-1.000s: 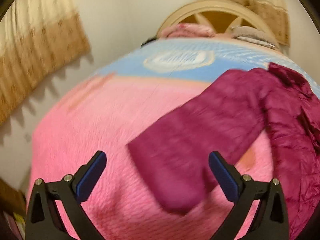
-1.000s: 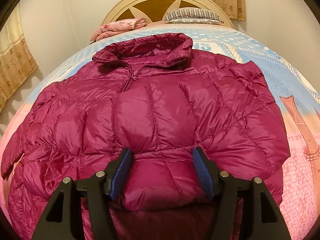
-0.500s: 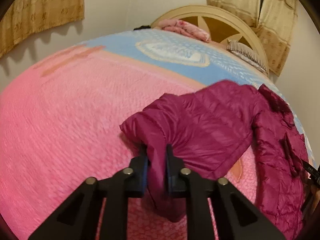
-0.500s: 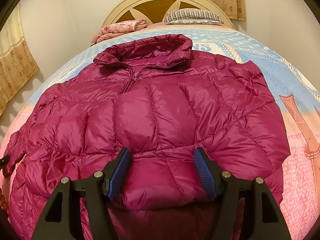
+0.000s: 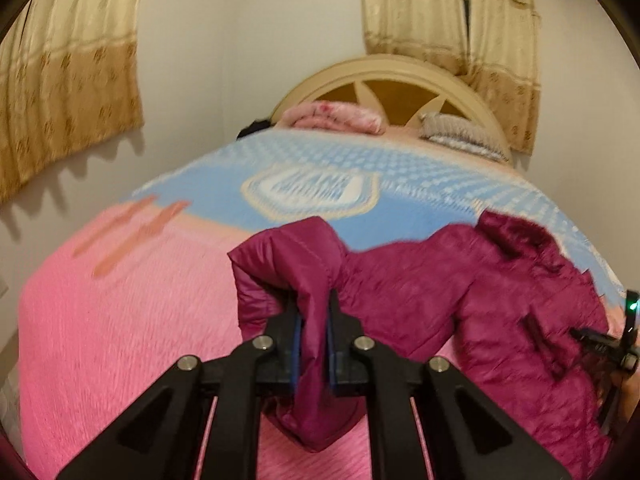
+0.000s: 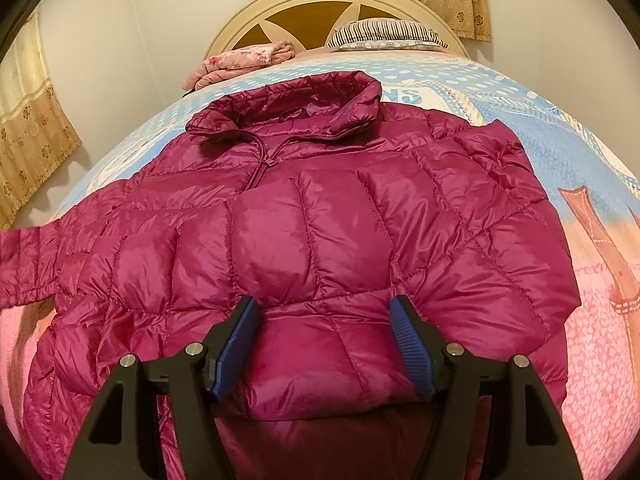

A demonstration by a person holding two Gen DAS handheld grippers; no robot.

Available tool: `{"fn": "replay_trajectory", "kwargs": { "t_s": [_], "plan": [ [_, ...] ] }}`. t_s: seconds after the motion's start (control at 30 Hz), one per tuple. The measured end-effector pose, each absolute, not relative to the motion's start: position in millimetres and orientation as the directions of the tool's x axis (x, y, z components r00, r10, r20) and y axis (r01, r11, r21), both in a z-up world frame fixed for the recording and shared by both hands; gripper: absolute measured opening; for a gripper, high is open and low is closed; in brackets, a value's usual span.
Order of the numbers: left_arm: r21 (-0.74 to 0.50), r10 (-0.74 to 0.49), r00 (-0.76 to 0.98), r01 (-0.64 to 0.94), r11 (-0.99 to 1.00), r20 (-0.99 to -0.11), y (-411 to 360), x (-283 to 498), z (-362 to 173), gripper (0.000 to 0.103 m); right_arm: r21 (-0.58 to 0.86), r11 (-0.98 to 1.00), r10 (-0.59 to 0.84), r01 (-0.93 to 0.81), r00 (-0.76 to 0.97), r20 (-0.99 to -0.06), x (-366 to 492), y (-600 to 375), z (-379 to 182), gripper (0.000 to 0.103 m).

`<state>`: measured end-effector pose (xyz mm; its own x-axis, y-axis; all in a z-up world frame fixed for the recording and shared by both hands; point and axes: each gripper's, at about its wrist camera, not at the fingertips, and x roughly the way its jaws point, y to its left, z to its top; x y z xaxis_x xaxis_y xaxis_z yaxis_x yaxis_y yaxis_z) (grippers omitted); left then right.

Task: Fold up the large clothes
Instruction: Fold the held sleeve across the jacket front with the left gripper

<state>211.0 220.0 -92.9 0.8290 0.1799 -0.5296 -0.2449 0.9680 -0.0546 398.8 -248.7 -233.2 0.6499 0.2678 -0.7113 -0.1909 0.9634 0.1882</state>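
A magenta quilted down jacket [image 6: 312,232] lies face up on the bed, collar toward the headboard. Its sleeve [image 5: 296,256] is pinched near the cuff in my left gripper [image 5: 314,320], which is shut on it and holds it raised above the pink bedspread. The lifted sleeve also shows at the left edge of the right wrist view [image 6: 24,264]. My right gripper [image 6: 324,336] is open, its blue pads [image 6: 236,344] astride the jacket's lower front, resting on or just above the hem. The right gripper's body appears at the right edge of the left wrist view [image 5: 616,340].
The bed has a pink and blue bedspread [image 5: 120,320] and a cream arched headboard [image 6: 320,12]. A folded pink blanket [image 6: 244,60] and a striped pillow [image 6: 384,34] lie at the head. Beige curtains [image 5: 68,68] hang on the walls beside and behind the bed.
My left gripper closed on the sleeve cuff, then lifted it off the bedspread and toward the jacket body. My right gripper stayed open over the hem.
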Motion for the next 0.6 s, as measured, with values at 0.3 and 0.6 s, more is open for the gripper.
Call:
{"fn": "replay_trajectory", "kwargs": {
  "t_s": [0.3,0.6],
  "plan": [
    [0.110,0.143,0.893,-0.106,0.988,-0.426,141,239,-41,0.010,0.208,0.959,0.284,-0.193,0.651,-0.705,398,-250,-233,0.070],
    [0.155,0.002,0.892,0.077,0.985,-0.453,47,261,-45,0.010,0.236,0.952,0.304,-0.192,0.654,-0.693,397,-255,-233,0.070]
  ]
}}
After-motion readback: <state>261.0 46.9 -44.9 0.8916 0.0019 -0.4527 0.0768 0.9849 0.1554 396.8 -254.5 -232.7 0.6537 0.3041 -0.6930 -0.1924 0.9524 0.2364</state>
